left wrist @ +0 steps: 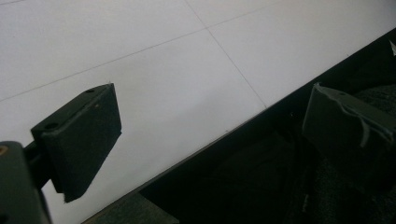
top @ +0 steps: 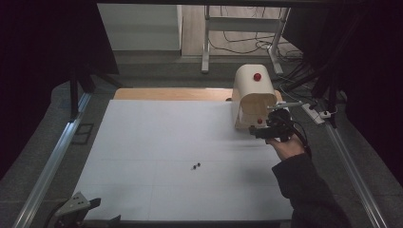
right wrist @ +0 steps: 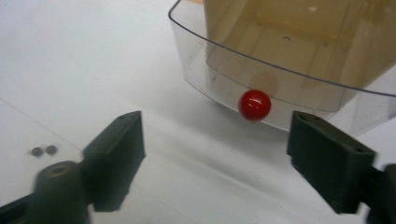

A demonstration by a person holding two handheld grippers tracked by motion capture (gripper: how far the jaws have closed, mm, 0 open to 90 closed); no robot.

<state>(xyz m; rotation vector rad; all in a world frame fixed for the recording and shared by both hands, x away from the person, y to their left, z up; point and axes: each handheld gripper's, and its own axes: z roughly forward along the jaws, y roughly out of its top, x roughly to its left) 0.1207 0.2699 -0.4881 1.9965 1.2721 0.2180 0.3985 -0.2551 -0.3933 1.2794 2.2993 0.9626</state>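
Bottom-left corner, high view: left gripper [top: 76,209] rests at the near edge of the white table [top: 157,156].
Left gripper view: jaws spread wide with nothing between, over the table's edge.
Right of centre, high view: right gripper [top: 271,128] in a hand [top: 286,146], just before the bread box [top: 254,97].
Right gripper view: jaws apart, empty; red knob [right wrist: 254,105] on the clear lid [right wrist: 280,70] lies just beyond them.
Left edge, same view: two small dark specks [right wrist: 43,150].

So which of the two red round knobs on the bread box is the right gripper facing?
The lower red knob on the clear curved door, just ahead of the open right gripper; the other red knob sits on the cream top.
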